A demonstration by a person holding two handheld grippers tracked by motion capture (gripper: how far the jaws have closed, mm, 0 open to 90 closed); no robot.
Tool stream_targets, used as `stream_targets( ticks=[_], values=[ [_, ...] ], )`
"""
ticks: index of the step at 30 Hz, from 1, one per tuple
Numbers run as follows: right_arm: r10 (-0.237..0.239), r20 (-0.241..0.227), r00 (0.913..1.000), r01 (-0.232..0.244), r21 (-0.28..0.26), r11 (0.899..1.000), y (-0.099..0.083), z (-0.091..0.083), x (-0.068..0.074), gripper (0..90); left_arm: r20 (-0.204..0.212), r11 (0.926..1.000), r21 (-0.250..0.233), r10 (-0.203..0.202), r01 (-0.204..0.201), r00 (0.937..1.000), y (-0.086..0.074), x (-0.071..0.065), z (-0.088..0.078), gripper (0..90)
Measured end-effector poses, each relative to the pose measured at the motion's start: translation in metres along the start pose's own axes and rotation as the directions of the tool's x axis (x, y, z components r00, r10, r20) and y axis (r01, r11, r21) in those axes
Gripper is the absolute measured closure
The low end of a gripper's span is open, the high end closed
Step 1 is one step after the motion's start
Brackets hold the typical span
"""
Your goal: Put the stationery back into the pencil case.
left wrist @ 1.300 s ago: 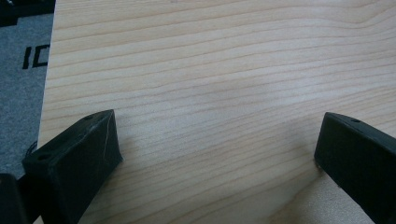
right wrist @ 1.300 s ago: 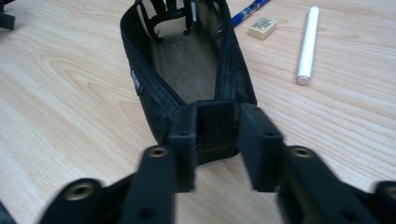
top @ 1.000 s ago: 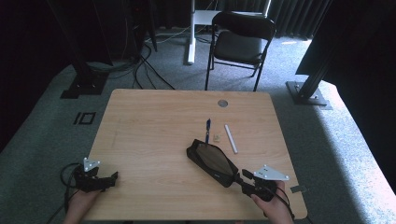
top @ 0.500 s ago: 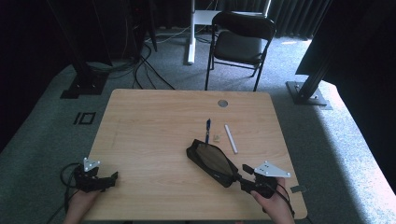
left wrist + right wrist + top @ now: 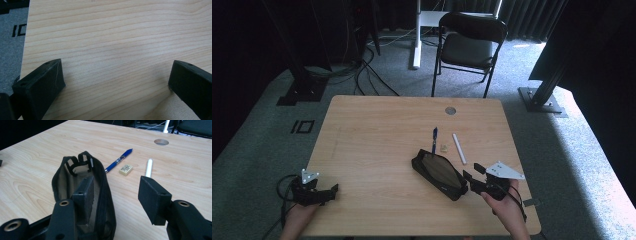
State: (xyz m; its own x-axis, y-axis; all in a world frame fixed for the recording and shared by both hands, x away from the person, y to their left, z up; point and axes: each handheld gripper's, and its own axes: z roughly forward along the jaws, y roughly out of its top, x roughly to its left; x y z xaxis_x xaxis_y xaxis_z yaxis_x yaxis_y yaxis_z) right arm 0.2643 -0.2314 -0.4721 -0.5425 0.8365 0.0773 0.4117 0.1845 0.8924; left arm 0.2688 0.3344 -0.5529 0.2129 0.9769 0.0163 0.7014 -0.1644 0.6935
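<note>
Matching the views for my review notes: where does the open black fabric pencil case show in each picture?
High view: the open black fabric pencil case lies right of centre on the light wooden table, just left of the right gripper.
Left gripper view: bare wood between open jaws.
Right gripper view: lower left, its near end rim between the jaws, which have just been opening.
Shared landmark: the blue pen just beyond the case.

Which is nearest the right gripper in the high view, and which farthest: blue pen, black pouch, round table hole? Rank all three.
1. black pouch, right beside the right gripper.
2. blue pen, just beyond the pouch's far end.
3. round table hole, near the far edge.
</note>
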Motion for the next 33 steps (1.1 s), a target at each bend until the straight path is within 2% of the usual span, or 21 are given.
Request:
stream_targets(
  ticks=[8, 18, 28, 33],
  values=[
    [-0.008, 0.03, 0.9995, 0.008, -0.01, 1.0, 0.014, 0.01, -0.009, 46.3, 0.0, 1.0, 0.0, 0.0, 0.0, 1.0, 0.0, 0.0, 0.0, 0.4],
    [-0.011, 0.066, 0.9978, 0.01, 0.006, 1.0, 0.025, 0.032, -0.025, 46.8, 0.001, 1.0, 0.0, -0.002, 0.002, 1.0, 0.0, 0.0, 0.0, 0.4],
    [0.036, 0.104, 0.9939, -0.038, 0.018, 0.999, 0.028, 0.057, -0.044, 47.5, 0.001, 1.0, 0.0, -0.001, 0.001, 1.0, 0.0, 0.0, 0.0, 0.4],
    [0.04, 0.12, 0.992, -0.044, 0.035, 0.998, 0.029, 0.069, -0.053, 47.5, 0.001, 1.0, 0.0, -0.001, 0.001, 1.0, 0.0, 0.0, 0.0, 0.4]
  ],
)
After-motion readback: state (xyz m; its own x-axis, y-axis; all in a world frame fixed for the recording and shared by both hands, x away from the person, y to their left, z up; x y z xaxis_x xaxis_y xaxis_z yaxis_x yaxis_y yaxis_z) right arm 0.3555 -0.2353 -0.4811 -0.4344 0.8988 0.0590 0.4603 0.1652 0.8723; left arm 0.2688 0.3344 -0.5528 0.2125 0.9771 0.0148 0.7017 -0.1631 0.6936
